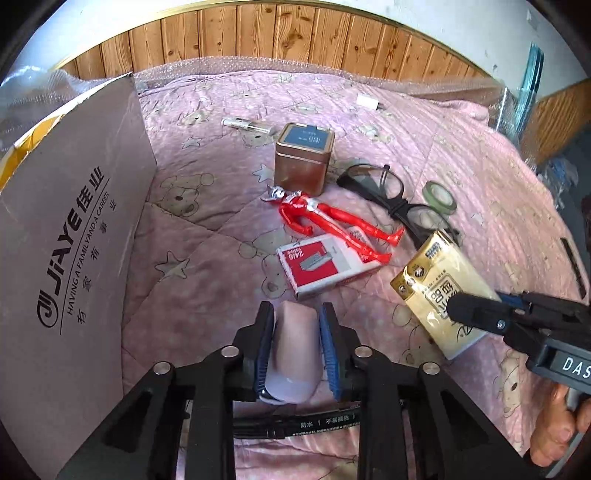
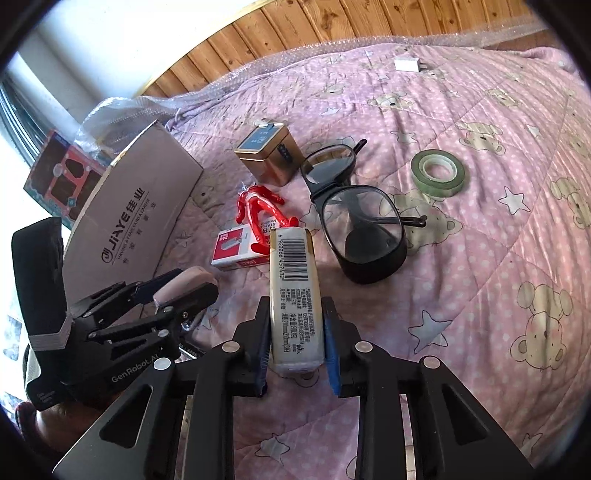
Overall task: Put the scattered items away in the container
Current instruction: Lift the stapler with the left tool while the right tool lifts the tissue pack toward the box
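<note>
Both grippers are carrying: the left gripper [image 1: 296, 345] is clamping a pink block [image 1: 295, 354], the right gripper [image 2: 295, 345] is pinching a tissue pack [image 2: 295, 295]; next, each probably needs swinging toward the cardboard box [image 1: 74, 236] at nine o'clock.

Wood-panelled wall [image 1: 295, 33], pink quilt [image 2: 480, 240]

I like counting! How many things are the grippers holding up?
2: a pink block in the left hand-held gripper, and a gold packet in the right hand-held gripper.

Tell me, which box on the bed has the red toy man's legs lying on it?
The red-and-white staple box. The toy figure's legs rest across it; the gold tin stands apart beyond its head.
</note>
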### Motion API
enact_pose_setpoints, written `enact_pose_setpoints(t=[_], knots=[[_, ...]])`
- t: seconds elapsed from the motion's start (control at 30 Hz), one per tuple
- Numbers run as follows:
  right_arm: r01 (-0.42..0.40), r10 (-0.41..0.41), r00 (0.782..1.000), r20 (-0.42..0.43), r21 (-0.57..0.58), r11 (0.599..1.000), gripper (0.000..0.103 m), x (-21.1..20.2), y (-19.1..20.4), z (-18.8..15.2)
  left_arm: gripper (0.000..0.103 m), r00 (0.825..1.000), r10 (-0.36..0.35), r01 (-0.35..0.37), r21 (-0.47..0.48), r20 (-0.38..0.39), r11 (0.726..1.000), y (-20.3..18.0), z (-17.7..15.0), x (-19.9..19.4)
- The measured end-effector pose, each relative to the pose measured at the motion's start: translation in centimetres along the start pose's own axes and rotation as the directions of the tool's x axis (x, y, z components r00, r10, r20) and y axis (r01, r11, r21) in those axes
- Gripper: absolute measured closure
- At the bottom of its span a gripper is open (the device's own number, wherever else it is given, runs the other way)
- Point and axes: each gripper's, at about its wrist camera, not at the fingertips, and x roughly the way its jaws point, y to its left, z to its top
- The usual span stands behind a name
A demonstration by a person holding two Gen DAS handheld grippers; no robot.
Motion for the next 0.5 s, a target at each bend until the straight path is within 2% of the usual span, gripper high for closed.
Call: enact_pose_setpoints(t=[0.03, 0.07, 0.13, 0.5], knots=[[-0.003, 0.003, 1.000, -0.007, 0.001, 1.000, 0.077, 0.1, 0.1, 0.0, 0.054, 1.000, 0.008, -0.008, 0.002, 0.002, 1.000, 0.0, -0.2, 0.1], [-0.008, 0.008, 1.000, -0.008, 0.001, 1.000, 0.078, 0.1, 0.1, 0.0, 0.057, 1.000, 0.005, -0.005, -0.002, -0.003, 1.000, 0.0, -0.4, 0.3], [-0.008, 0.008, 1.000, -0.004, -0.005, 1.000, 0.079, -0.1, 0.2, 0.0, 0.076, 1.000, -0.016, 0.015, -0.033, -0.019, 0.999, 0.4, -0.6, 0.6], [0.001, 0.000, 1.000, 0.022, -0.059, 0.998, 0.079, -1.6, 1.8, -0.7, 0.076, 0.999, -0.026, 0.029, -0.078, 0.042, 0.997, 0.1, -1.5, -3.8]])
